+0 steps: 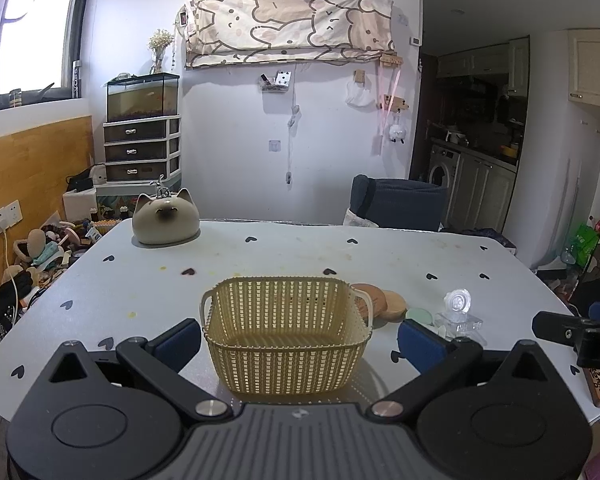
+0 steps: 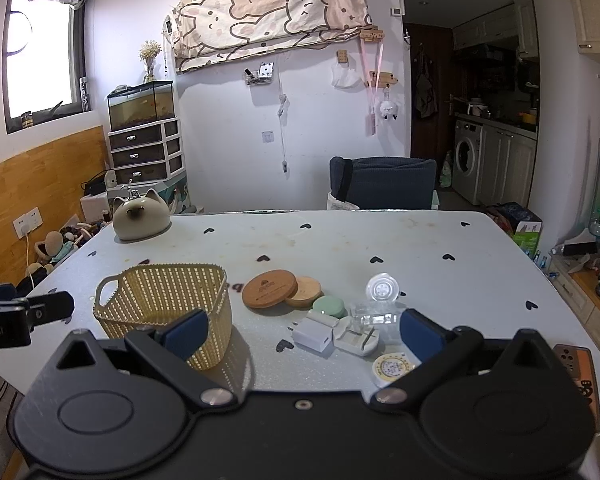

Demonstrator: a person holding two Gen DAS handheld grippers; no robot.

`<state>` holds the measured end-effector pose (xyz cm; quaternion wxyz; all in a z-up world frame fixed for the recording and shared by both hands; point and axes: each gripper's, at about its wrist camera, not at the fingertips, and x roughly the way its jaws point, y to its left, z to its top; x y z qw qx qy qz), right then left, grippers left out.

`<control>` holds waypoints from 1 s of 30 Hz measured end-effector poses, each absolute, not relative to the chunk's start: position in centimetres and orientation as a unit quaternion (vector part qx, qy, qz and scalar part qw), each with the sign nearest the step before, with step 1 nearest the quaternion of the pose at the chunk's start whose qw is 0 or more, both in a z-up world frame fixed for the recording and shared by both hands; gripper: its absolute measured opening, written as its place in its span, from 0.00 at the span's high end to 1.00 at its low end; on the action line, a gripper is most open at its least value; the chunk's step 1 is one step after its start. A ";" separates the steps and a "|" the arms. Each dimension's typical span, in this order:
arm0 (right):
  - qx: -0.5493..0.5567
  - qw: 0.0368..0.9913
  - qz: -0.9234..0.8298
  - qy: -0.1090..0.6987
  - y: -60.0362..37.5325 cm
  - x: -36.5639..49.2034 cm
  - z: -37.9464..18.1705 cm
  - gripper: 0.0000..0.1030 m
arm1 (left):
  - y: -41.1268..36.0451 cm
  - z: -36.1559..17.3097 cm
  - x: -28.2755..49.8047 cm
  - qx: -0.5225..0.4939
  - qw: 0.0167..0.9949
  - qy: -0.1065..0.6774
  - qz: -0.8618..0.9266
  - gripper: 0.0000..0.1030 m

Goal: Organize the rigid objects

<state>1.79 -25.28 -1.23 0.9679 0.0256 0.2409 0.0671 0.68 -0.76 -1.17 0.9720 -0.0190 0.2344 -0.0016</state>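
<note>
Left wrist, basket (image 1: pixel 286 336) hides wooden lids (image 1: pixel 380 302)

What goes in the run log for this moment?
left gripper: open, facing basket | right gripper: open, above white charger | basket: empty

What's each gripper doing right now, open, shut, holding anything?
Left gripper: open, holding nothing, the basket between its fingers.
Right gripper: open, holding nothing.
</note>
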 end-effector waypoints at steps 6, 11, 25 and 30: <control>0.025 0.968 0.067 0.241 -25.3 1.8 -1.3 0.00 | -0.8 -1.1 0.7 -0.019 0.972 0.235 -0.001 0.00; 0.026 0.968 0.067 0.242 -25.3 1.8 -1.3 0.00 | -0.8 -1.1 0.7 -0.019 0.972 0.235 -0.002 0.00; 0.025 0.968 0.067 0.242 -25.3 1.9 -1.3 0.00 | -0.8 -1.0 0.7 -0.019 0.972 0.235 -0.002 0.00; 0.025 0.968 0.067 0.242 -25.3 1.8 -1.3 0.00 | -0.8 -0.9 0.6 -0.019 0.972 0.234 -0.002 0.00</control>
